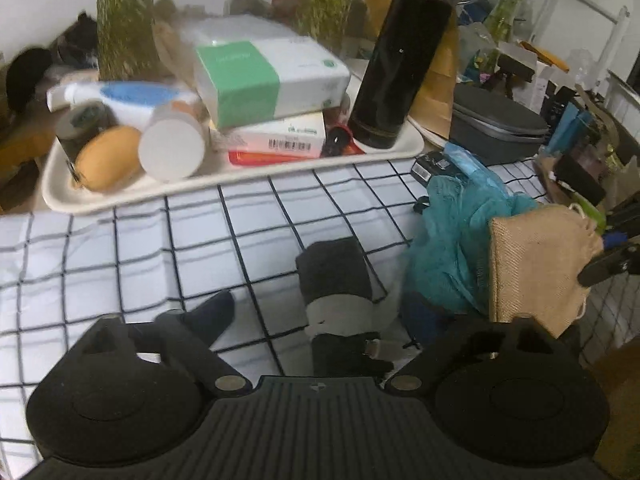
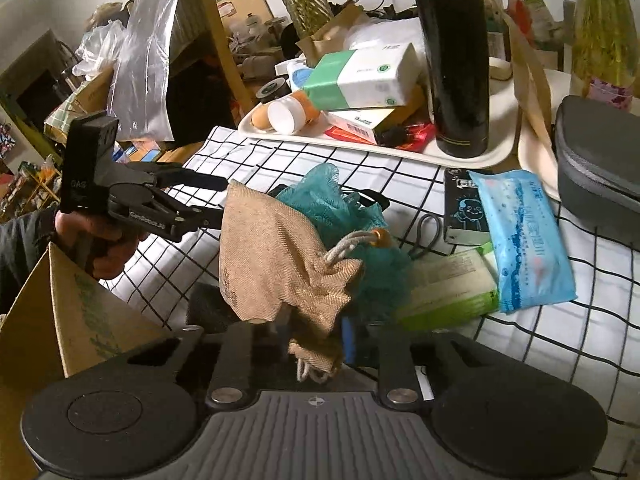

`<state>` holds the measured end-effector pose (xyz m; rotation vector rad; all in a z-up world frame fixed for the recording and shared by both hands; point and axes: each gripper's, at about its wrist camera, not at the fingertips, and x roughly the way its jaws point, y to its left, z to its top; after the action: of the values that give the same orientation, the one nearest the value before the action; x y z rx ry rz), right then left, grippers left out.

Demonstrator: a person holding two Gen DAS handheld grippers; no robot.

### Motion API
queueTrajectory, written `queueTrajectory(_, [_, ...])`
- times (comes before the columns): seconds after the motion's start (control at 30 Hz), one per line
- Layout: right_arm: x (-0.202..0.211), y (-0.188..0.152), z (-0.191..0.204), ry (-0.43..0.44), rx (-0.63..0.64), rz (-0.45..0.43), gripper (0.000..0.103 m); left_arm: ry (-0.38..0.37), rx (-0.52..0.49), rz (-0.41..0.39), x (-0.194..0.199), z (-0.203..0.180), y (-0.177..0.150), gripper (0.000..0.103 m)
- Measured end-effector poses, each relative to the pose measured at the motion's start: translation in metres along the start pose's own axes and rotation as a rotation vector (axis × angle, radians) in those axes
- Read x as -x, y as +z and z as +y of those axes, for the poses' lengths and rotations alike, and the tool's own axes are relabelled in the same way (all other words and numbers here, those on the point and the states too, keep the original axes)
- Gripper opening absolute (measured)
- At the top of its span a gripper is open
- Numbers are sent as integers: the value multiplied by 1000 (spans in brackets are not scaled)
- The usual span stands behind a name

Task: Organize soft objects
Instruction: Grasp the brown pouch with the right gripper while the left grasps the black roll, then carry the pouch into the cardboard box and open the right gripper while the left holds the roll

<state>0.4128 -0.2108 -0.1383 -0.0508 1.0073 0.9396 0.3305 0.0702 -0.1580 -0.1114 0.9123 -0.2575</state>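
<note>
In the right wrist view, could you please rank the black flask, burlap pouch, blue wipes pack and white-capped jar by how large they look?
1. Black flask
2. Burlap pouch, though it sits closest to the camera, so this is unsure
3. Blue wipes pack, looking close to the pouch
4. White-capped jar

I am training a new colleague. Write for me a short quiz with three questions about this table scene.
1. True or false: the black bottle stands on the white tray.
2. What does the right gripper hold? A. teal mesh sponge B. burlap pouch C. blue wipes pack
3. Fill in: the left gripper hovers, jaws ____, over the rolled grey cloth.
Key: 1 true; 2 B; 3 open.
</note>
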Motion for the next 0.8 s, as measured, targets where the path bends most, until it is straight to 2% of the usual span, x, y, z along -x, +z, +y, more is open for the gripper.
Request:
queueTrajectory(0.1, [16,2,2,3,3,-52,16,-14,34,12,-6,3,1,73])
queueTrajectory(0.17, [31,3,5,15,10,-101,14,-24,48,27,-10,3,1,60])
queueTrajectory(0.4, [69,8,7,55,-13,-267,12,-53,85,51,-23,4,2,53])
queueTrajectory(0.47, [75,9,8,54,-13,-295,12,-68,88,49,-24,4,1,42])
queueTrajectory(0.63, [83,7,7,13,-26,-322,11,-41,73,46,-22,1,2,40])
queueTrajectory(0.8, [86,3,7,-40,-43,-319,11,15,79,-9,-8,4,7,40])
